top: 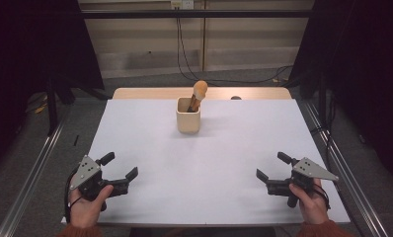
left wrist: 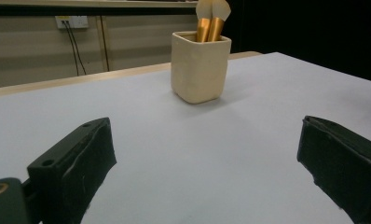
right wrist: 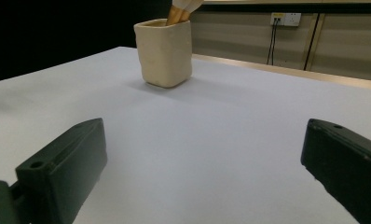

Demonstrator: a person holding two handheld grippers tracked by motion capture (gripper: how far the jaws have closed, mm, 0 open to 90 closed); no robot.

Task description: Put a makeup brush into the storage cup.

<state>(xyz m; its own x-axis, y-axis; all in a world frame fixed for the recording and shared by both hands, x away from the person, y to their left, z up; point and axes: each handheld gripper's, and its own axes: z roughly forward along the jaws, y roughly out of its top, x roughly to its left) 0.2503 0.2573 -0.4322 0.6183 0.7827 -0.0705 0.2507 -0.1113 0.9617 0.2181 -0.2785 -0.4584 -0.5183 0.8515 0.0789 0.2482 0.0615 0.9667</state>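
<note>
Counter (top: 150, 163): white, flat sheet over a wooden top whose far edge shows as a tan strip; carries one holder near the middle of its far half, bare elsewhere.
Holder (top: 188, 115): cream, square-sided cup with rounded corners, upright, well apart from both grippers; seen head-on in the left gripper view (left wrist: 200, 66) and in the right gripper view (right wrist: 164, 52).
Brushes (top: 197, 95): stand inside the holder, leaning toward the far right; the left gripper view shows two gold ferrules (left wrist: 209, 29) side by side with pale bristle heads above the rim; handles hidden in the cup.
Left gripper (top: 119, 170): held low at the near left corner of the counter, aimed inward and forward; fingers spread wide, nothing between them.
Right gripper (top: 272, 170): held low at the near right corner, mirroring the left; fingers spread wide, nothing between them.
Step in hand: judged a starting pose, with both tools parked at the near edge and the brushes untouched in the cup.
Next move: likely a reach forward across the bare counter by one gripper, fingers closing on a ferrule or bristle stem above the rim; the other may need to steady the holder, since a lean-angled pull could tip it.
</note>
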